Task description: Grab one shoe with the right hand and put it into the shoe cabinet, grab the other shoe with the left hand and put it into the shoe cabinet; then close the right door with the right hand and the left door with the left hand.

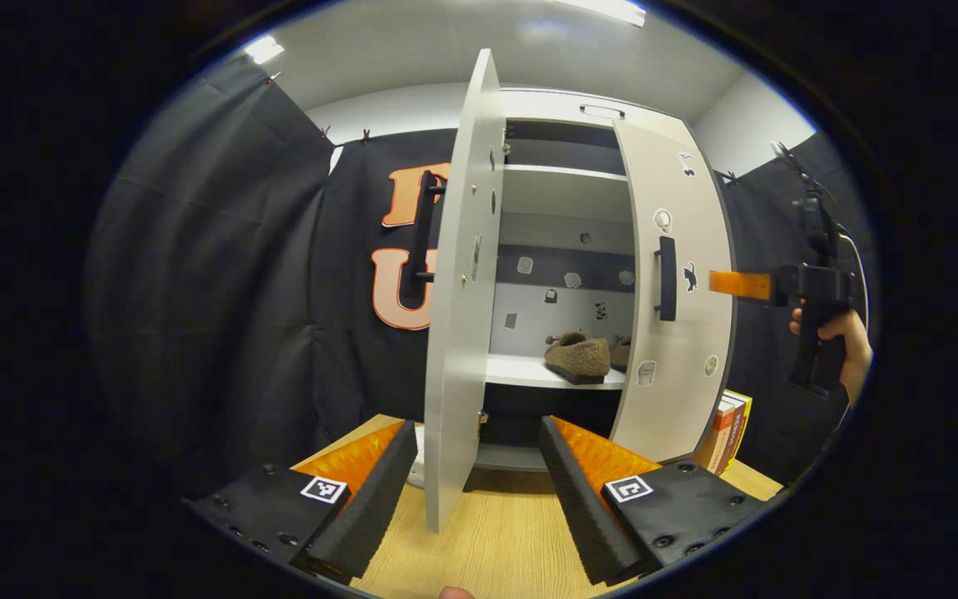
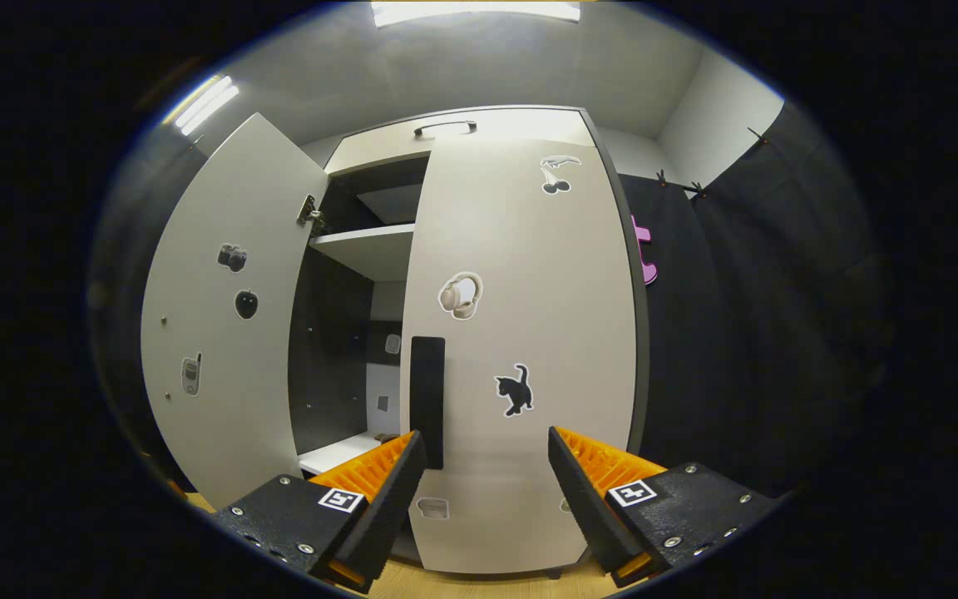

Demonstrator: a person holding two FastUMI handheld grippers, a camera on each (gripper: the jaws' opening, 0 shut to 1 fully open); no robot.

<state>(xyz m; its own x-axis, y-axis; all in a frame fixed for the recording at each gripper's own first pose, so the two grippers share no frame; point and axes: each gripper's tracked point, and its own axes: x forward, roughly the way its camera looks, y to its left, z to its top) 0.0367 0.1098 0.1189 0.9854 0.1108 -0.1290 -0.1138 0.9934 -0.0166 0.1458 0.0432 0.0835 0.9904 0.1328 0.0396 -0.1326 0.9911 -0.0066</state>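
Two brown fuzzy shoes sit side by side on the lower shelf (image 1: pixel 529 372) of the white shoe cabinet: one shoe (image 1: pixel 577 356) in plain sight, the other (image 1: pixel 621 349) half hidden behind the right door (image 1: pixel 678 249). The left door (image 1: pixel 461 316) stands wide open, edge-on, between the fingers of my open, empty left gripper (image 1: pixel 479 491). The right door (image 2: pixel 529 316) is swung most of the way closed. My right gripper (image 2: pixel 483 491) is open just in front of it, close to its black handle (image 2: pixel 427 399). The right gripper (image 1: pixel 716 283), held by a hand (image 1: pixel 849 349), reaches the door's outer face.
The cabinet stands on a wooden table (image 1: pixel 487 541). A few books (image 1: pixel 730 428) lean beside the cabinet's right side. An upper shelf (image 1: pixel 562 173) is bare. The left door (image 2: pixel 221 333) carries stickers on its inner face. Black cloth walls close in on both sides.
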